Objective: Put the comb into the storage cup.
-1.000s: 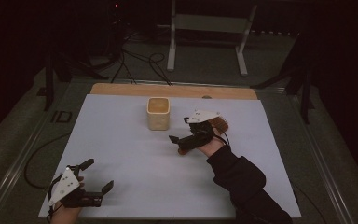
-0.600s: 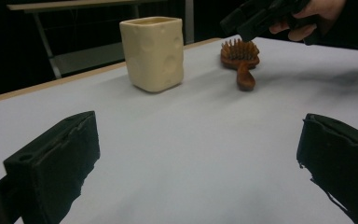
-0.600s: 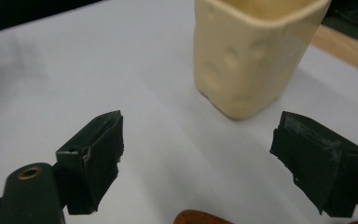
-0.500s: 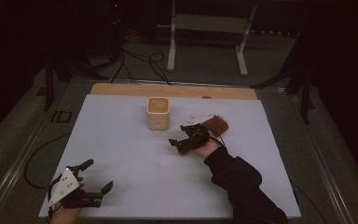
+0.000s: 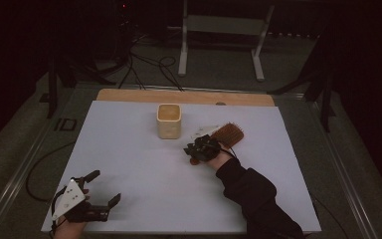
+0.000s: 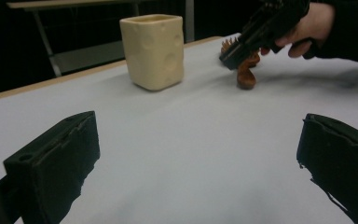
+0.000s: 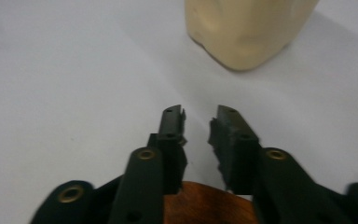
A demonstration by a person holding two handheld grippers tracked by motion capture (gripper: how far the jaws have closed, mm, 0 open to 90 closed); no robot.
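A wooden brush (image 5: 227,133) lies bristles-up on the white table (image 5: 129,149), to the right of a cream cup (image 5: 169,121). My right gripper (image 5: 193,149) sits at the brush's handle end. In the right gripper view, the jaws (image 7: 198,119) are a narrow gap apart, with the brown handle (image 7: 205,203) between their bases and the cup (image 7: 247,28) just ahead. My left gripper (image 5: 104,187) rests wide open and empty at the near left corner. In the left gripper view (image 6: 200,154), it faces the cup (image 6: 154,44), the handle tip (image 6: 246,79) touching the table, and the right gripper (image 6: 242,44).
A bare wooden strip (image 5: 129,94) runs along the table's far edge. Cables (image 5: 149,64) and a metal stand (image 5: 219,30) are on the floor beyond. A dark sleeve (image 5: 258,199) crosses the near right of the table.
The right hand has rolled over, so its white top plate has turned from view. It has come slightly nearer, down onto the brush handle. The left gripper has barely moved.
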